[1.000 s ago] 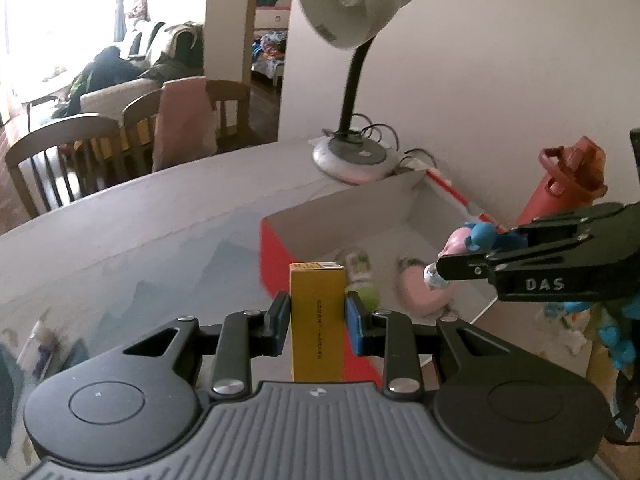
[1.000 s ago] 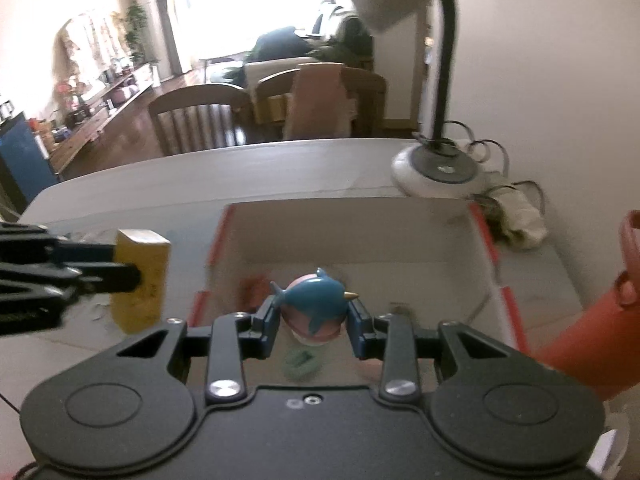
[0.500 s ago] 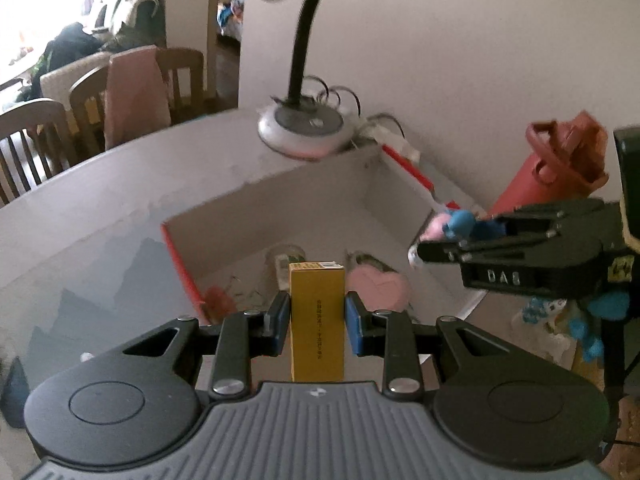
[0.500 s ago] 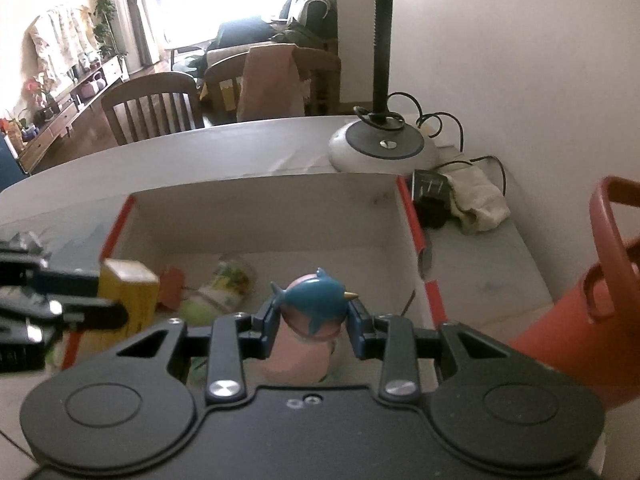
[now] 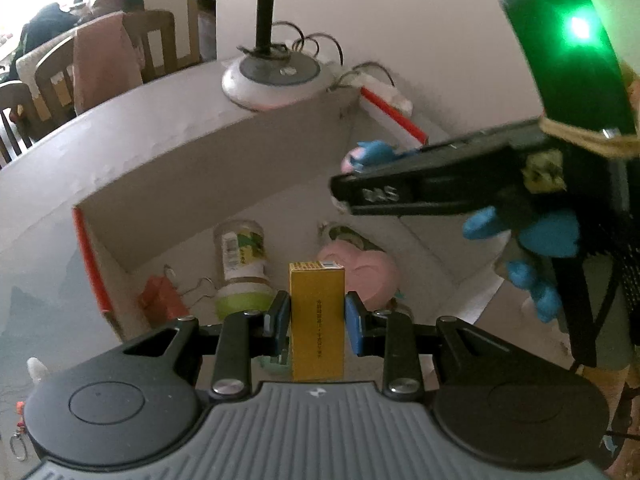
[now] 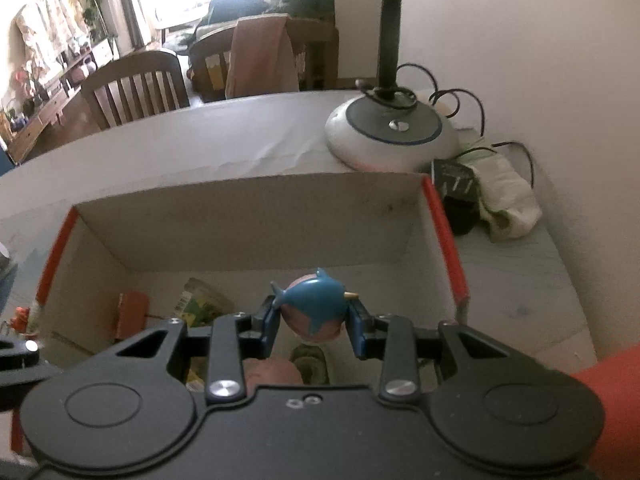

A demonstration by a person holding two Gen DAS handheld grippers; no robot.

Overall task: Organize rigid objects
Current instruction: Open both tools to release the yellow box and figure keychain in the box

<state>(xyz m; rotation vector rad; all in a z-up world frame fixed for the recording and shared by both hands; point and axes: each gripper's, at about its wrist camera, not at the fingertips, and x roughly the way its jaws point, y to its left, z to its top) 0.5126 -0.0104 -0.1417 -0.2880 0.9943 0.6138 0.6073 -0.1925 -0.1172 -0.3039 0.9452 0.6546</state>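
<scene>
Little could be read. The yellow box [image 5: 317, 320] carried a vertical line of small dark print down its front face, too fine to make out, and a small label on its top edge. The side of the right hand-held gripper [image 5: 360, 184] bore raised letters, blurred beyond reading. The bottle [image 5: 241, 258] in the cardboard box [image 5: 200, 184] showed a barcode.

Box [image 6: 248, 216] matt cardboard, inner walls slightly scuffed. Yellow carton [image 5: 317, 312] smooth printed paperboard. Whale toy [image 6: 316, 304] glossy plastic. Lamp base [image 6: 392, 136] smooth plastic (small metal button). Chair [image 6: 136, 88] wood.
</scene>
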